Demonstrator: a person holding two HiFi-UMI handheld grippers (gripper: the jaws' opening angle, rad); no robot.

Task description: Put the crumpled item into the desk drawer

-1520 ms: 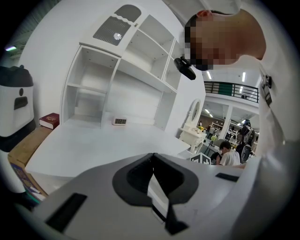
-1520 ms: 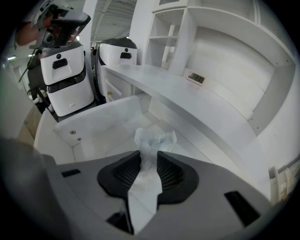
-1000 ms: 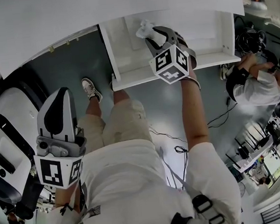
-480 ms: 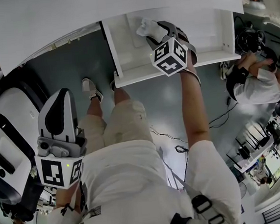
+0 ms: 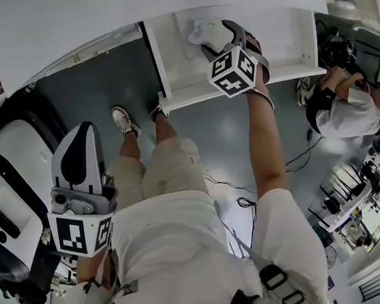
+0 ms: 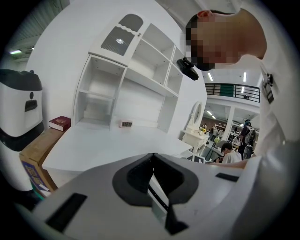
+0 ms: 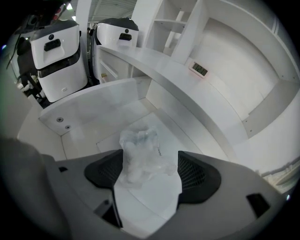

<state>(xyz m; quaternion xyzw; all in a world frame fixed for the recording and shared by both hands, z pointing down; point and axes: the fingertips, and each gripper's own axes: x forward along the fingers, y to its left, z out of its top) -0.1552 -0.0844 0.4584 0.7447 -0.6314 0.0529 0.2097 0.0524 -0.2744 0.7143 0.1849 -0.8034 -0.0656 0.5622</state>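
While your right tongs (image 7: 150, 176) hang over open white desk drawer (image 7: 89, 108), jaws have just been opening and now stand wide. Crumpled translucent white plastic wad (image 7: 140, 150) sits between them and looks to rest on drawer floor, unsqueezed. Wad dead ahead of right tongs, long axis along jaws. Your left tongs (image 6: 151, 161) clenched, empty, well away. Judgement: withdraw straight up.

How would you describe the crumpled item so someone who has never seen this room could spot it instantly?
Start at the white desk and its drawer, pulled open under the desktop. Inside that drawer sits the crumpled item, a wad of translucent, whitish film. The drawer around it is flat, smooth white board; it alone is wrinkled and see-through.
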